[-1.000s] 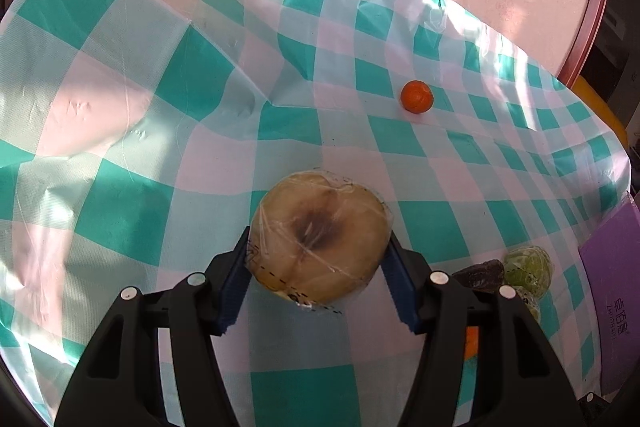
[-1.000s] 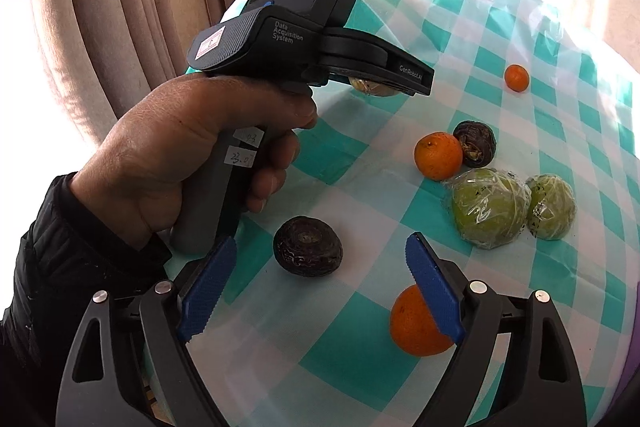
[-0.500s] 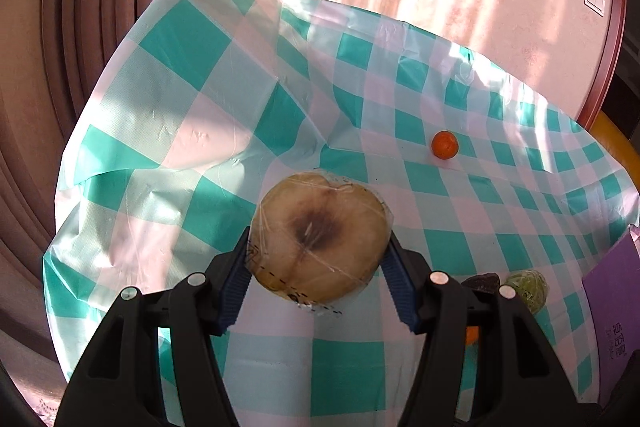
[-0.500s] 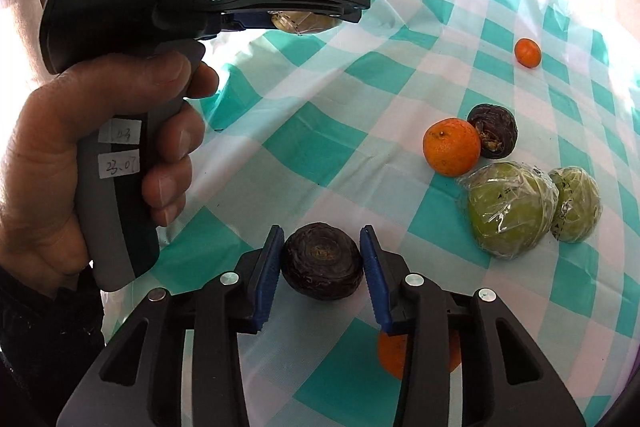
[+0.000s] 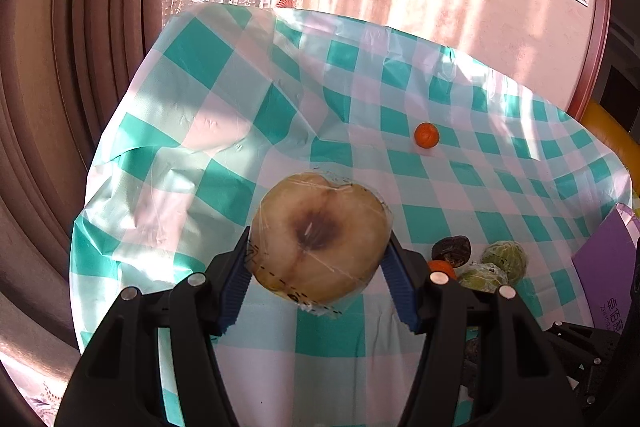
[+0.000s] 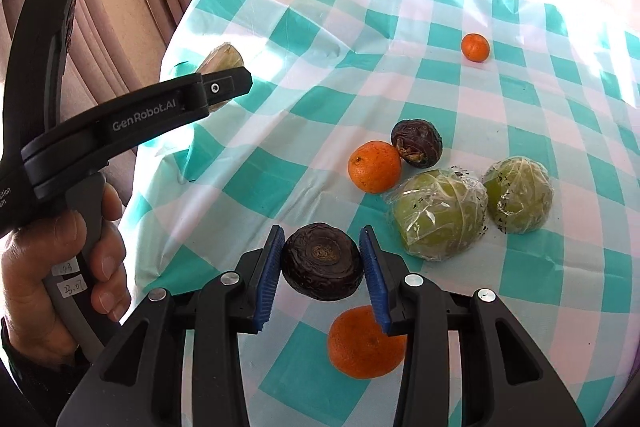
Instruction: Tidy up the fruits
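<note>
The left gripper (image 5: 318, 267) grasps a wrapped pear half (image 5: 320, 241); the right gripper (image 6: 322, 275) clenches a dark fruit (image 6: 322, 261) just behind an orange (image 6: 366, 343).

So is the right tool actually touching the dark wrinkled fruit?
Touching: the right wrist view shows both blue pads of the right tool pressed against the dark wrinkled fruit.

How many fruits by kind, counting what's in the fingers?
Oranges: 4 (last one far, at the table's edge, unsure)
Dark wrinkled fruits: 2
Green wrapped fruits: 2
Tan wrapped cut fruit: 1
Total: 9
</note>
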Demonstrator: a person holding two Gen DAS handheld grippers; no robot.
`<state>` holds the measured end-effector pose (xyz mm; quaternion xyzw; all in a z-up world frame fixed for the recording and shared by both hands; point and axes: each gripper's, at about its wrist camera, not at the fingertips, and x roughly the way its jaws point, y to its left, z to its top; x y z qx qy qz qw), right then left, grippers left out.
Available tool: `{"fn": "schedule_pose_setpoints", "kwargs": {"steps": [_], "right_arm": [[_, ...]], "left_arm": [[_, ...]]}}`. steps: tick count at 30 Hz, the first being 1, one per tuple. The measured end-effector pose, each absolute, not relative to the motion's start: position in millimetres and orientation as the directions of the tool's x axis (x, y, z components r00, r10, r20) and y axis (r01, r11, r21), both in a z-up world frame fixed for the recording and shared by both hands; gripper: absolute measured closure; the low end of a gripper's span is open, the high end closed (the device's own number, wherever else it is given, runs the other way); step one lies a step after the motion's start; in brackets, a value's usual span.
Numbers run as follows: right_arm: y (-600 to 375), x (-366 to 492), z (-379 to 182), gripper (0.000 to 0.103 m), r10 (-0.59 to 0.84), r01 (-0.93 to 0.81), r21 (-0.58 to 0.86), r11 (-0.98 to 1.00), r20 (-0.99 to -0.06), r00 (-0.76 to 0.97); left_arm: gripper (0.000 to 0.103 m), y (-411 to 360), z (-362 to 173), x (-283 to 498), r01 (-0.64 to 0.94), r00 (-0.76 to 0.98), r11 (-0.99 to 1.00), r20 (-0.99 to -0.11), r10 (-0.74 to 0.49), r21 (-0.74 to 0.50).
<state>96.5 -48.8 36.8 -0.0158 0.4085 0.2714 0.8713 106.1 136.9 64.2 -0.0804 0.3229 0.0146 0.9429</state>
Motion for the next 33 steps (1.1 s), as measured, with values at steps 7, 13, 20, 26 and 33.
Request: {"fn": "schedule_pose_setpoints", "kwargs": {"steps": [7, 13, 20, 26, 33], "right_arm": [[-92.2, 90.3, 58.2, 0.064, 0.45, -0.426, 0.217, 0.879, -0.675, 0.585], [-137.2, 79.1, 79.2, 0.064, 0.431, -0.37, 0.236, 0.898, -0.633, 0.643], [-185.5, 64.5, 109.9, 0.064, 0.4, -0.315, 0.247, 0.916, -0.571, 0.717], [-224.0, 50.9, 138.7, 0.064, 0.37, -0.278, 0.25, 0.928, -0.509, 0.777], [-277.4, 38.0, 164.4, 0.064, 0.299, -0.203, 0.249, 0.947, -0.451, 0.841]], "left_arm": [[0.043, 111.9, 72.7, 98.7, -0.046, 0.794, 0.994, -0.607, -0.027, -0.104], [0.043, 83.2, 83.6, 92.3, 0.003, 0.801, 0.998, -0.597, -0.041, -0.064], [0.043, 40.6, 95.1, 85.5, 0.088, 0.807, 0.996, -0.585, -0.088, -0.028], [0.043, 0.3, 106.7, 79.8, 0.164, 0.81, 0.987, -0.571, -0.135, -0.001], [0.043, -46.9, 119.1, 75.6, 0.258, 0.808, 0.966, -0.554, -0.202, 0.024]]}}
